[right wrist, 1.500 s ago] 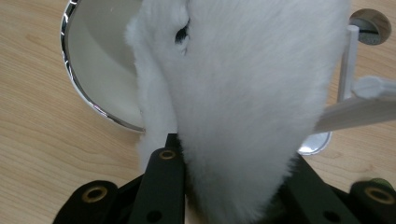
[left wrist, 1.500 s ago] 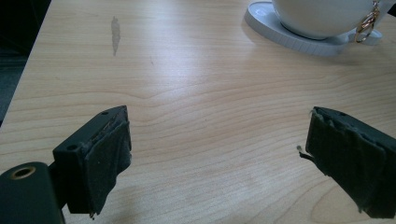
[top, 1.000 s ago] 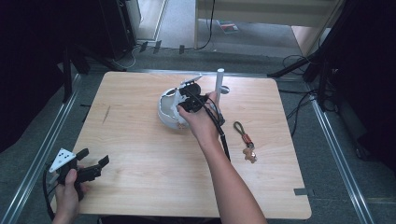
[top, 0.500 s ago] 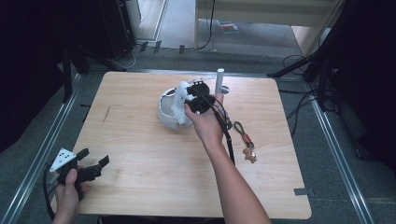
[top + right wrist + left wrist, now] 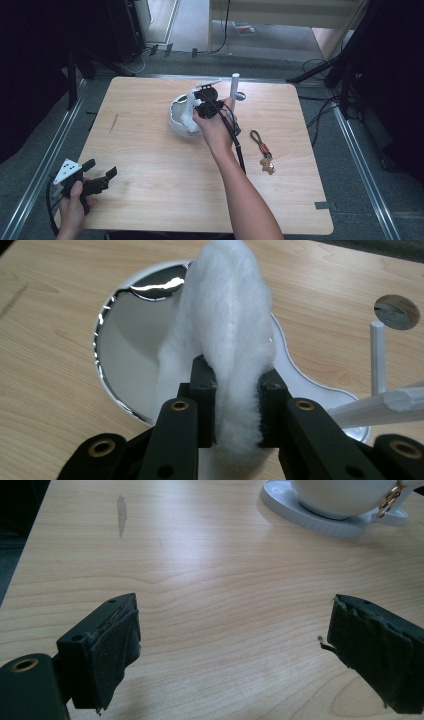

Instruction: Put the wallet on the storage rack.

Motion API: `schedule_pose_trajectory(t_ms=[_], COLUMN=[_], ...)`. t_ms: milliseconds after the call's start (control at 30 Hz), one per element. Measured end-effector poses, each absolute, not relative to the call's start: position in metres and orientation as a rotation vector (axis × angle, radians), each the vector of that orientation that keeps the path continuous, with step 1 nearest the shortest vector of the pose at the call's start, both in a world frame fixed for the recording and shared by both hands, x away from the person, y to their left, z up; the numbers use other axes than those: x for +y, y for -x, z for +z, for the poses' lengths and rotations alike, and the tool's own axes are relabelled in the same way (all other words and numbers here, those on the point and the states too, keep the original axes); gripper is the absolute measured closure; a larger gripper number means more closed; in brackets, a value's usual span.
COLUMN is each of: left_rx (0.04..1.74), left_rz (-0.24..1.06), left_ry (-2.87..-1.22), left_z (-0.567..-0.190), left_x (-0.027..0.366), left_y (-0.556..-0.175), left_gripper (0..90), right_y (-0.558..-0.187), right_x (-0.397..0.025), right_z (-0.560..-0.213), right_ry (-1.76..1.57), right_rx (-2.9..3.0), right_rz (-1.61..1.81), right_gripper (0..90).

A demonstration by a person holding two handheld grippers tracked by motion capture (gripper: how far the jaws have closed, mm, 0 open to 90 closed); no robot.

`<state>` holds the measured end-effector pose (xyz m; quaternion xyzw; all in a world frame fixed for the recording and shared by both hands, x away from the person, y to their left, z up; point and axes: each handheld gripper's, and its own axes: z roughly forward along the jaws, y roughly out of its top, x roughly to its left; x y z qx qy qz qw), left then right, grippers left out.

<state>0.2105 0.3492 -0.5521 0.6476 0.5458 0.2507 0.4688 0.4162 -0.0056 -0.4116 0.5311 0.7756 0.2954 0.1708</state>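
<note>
A fluffy white pad (image 5: 225, 330) is pinched edge-on in the right claw (image 5: 234, 405) above the mirror (image 5: 135, 340) at the worktop's (image 5: 150, 200) far middle, seemingly for wiping, while the left claw (image 5: 235, 650) is held spread and idle near the front corner.

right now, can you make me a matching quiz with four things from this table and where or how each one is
Things:
1. fluffy pad
2. left gripper
3. keychain
4. mirror

States:
A. lies flat on the table under the pad
B. open, at the near left corner
C. clamped between the right gripper jaws
D. lies right of the person's forearm

Pairs: 1-C, 2-B, 3-D, 4-A
</note>
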Motion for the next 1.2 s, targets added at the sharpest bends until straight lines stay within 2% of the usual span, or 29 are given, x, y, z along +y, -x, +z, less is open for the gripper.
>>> schedule_pose_trajectory(t_ms=[467,567,1000,1067,1100,1133,1200], left_rx=[1.342,1.343,1.341,1.34,1.34,1.342,1.343], left_rz=[0.622,0.628,0.632,0.63,0.63,0.628,0.626], left_ry=[-1.59,-1.587,-1.593,-1.592,-1.592,-1.59,-1.585], left_z=[-0.552,-0.552,-0.552,-0.552,-0.552,-0.552,-0.552], left_x=[0.348,0.347,0.348,0.348,0.348,0.348,0.348], left_y=[-0.21,-0.21,-0.209,-0.209,-0.209,-0.21,-0.21], left_gripper=[8.5,13.0,13.7,13.7,13.7,13.7,13.7], right_y=[-0.423,-0.426,-0.435,-0.438,-0.438,-0.438,-0.436], right_x=[0.022,0.029,0.038,0.034,0.031,0.031,0.026], right_z=[-0.416,-0.422,-0.448,-0.449,-0.45,-0.45,-0.452], right_ry=[-1.304,-1.262,-1.168,-1.197,-1.201,-1.201,-1.209], right_rx=[2.281,2.285,2.278,2.278,2.268,2.268,2.281], right_rz=[0.649,0.584,0.487,0.539,0.578,0.578,0.636], right_gripper=[77.1,77.1,74.9,70.0,58.8,58.8,47.8])
